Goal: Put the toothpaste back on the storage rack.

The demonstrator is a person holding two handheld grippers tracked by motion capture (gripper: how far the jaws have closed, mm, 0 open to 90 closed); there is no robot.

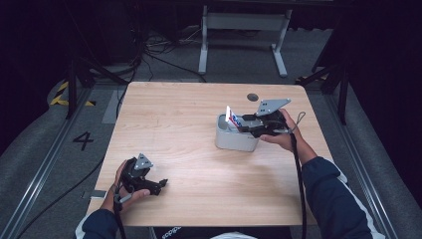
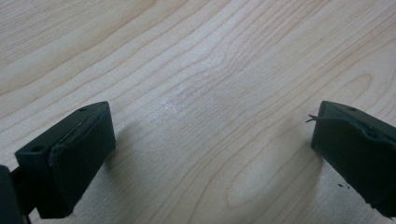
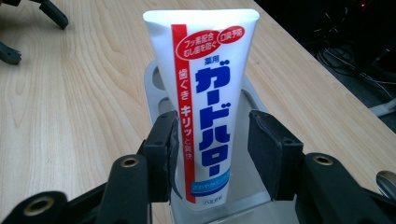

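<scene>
In the right gripper view, the 2 black jaws of the right gripper point(image 3: 212, 154) stand on either side of a white toothpaste tube point(image 3: 205, 107) with a red stripe and blue lettering. The left pad lies against the tube's edge, while a narrow gap shows between the right pad and the tube, so the jaws are parted and not pressing on it. The tube stands upright, its lower end down inside a grey holder point(image 3: 156, 93) whose top has round openings; which opening it sits in cannot be told. In the high view the right gripper point(image 1: 246, 125) reaches from the right over the grey holder point(image 1: 234, 142), and the tube point(image 1: 232, 118) rises from the holder's top. The holder stands on the right half of the wooden table point(image 1: 189, 109).

The left gripper point(image 1: 160, 185) rests low at the table's near left corner, well apart from the holder. In the left gripper view its jaws stand wide apart over bare wood, with nothing between them.
</scene>
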